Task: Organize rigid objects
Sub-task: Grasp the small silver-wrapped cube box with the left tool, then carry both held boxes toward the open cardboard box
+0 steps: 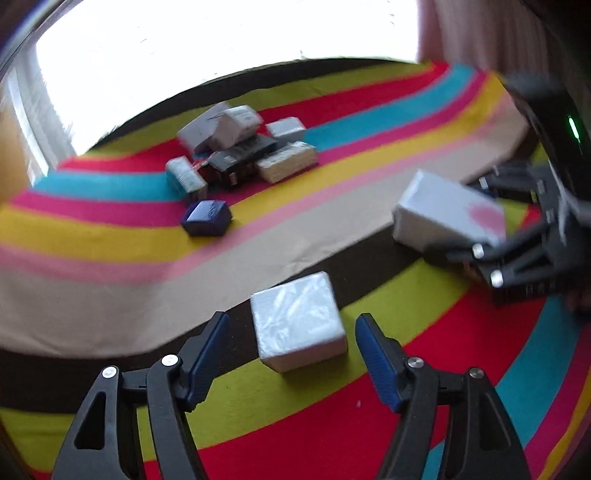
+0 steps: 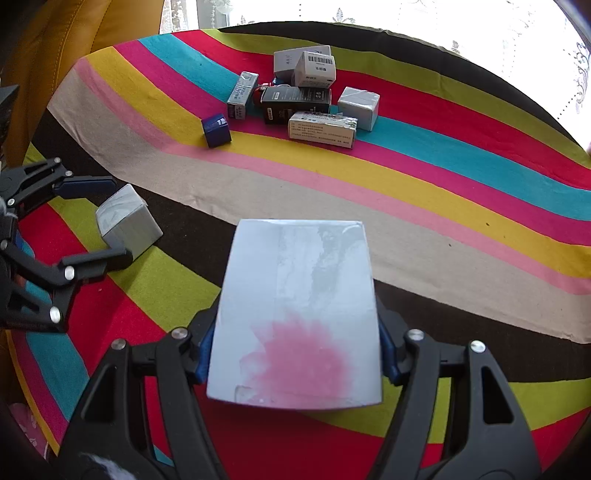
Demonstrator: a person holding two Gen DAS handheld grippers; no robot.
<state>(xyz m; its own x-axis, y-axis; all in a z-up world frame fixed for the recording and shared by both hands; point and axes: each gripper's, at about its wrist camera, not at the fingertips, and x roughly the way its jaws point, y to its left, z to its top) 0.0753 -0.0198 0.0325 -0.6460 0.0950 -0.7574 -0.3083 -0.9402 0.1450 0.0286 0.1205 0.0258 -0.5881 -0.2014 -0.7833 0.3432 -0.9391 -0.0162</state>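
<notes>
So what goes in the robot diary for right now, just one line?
left gripper: open, white cube between jaws | right gripper: shut on pink-stained box | pile: untouched

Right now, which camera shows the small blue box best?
The right wrist view: the blue box is sharp there, standing apart from the pile. The left wrist view shows it blurred.

A home: striped cloth, leather seat, curtained window.

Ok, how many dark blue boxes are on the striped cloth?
1: a small dark blue box, beside the far box pile; the pile may hide others.
</notes>
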